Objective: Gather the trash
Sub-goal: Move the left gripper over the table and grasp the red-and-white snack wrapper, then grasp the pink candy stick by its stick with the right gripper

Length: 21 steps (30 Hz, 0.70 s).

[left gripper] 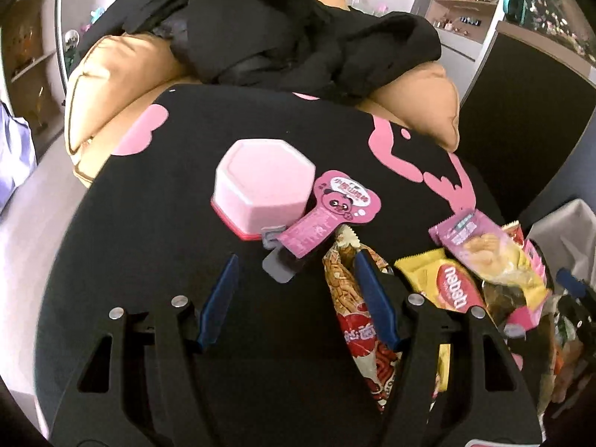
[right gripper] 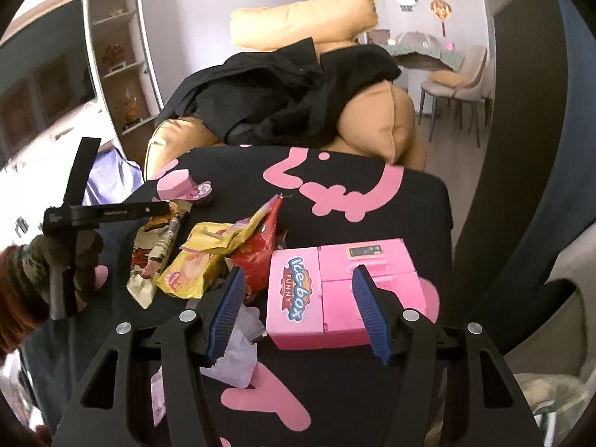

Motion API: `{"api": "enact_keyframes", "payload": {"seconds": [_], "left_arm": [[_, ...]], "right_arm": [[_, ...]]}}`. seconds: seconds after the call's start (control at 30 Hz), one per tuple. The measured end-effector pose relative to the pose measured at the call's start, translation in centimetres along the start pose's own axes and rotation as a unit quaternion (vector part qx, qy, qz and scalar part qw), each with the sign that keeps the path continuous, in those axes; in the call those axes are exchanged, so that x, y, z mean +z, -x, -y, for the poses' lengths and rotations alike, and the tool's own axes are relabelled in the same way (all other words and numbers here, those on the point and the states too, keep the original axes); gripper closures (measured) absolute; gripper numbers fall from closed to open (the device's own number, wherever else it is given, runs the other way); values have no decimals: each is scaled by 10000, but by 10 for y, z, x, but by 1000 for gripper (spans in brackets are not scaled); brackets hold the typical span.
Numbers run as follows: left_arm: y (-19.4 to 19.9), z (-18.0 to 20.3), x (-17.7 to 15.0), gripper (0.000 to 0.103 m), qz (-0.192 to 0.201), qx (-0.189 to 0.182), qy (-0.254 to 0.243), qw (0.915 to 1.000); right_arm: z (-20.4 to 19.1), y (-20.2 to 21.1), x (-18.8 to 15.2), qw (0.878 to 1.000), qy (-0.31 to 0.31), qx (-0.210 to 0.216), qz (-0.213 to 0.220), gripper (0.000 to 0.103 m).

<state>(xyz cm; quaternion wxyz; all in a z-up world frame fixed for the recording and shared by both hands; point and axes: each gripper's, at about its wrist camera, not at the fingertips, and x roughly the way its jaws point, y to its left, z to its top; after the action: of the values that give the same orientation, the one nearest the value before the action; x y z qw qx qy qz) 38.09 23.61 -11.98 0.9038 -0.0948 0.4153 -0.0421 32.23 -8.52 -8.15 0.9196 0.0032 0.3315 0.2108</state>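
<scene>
Left gripper [left gripper: 294, 298] spread wide, low over wrappers [left gripper: 357, 298]; right gripper [right gripper: 298, 313] same.

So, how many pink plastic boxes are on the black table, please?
2: a pink hexagonal box at the far left, and a pink rectangular Ice-box toy before the right gripper. Wrappers could hide more.

The pink toy fridge [right gripper: 346, 294] reads "Ice-box FUNNY"; the yellow wrapper [left gripper: 447, 283] reads "nabati".

A black table [right gripper: 409, 201] (pink blotches) carries a pink hexagonal box [left gripper: 260, 182], snack wrappers [right gripper: 208, 257] and a pink toy fridge [right gripper: 335, 290].
</scene>
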Motion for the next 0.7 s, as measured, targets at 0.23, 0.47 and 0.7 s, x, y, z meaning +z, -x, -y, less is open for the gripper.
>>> {"api": "enact_keyframes", "payload": {"seconds": [0.23, 0.47, 0.7], "left_arm": [[-7, 9, 7, 64, 27, -37, 45, 10000], [1, -2, 1, 49, -133, -668, 638, 9956], [-6, 13, -7, 86, -265, -397, 474, 9977]], "right_arm": [[-6, 1, -7, 9999, 148, -14, -60, 46], [-3, 13, -14, 10000, -53, 51, 3, 46], [-6, 14, -15, 9997, -184, 133, -47, 46]]}}
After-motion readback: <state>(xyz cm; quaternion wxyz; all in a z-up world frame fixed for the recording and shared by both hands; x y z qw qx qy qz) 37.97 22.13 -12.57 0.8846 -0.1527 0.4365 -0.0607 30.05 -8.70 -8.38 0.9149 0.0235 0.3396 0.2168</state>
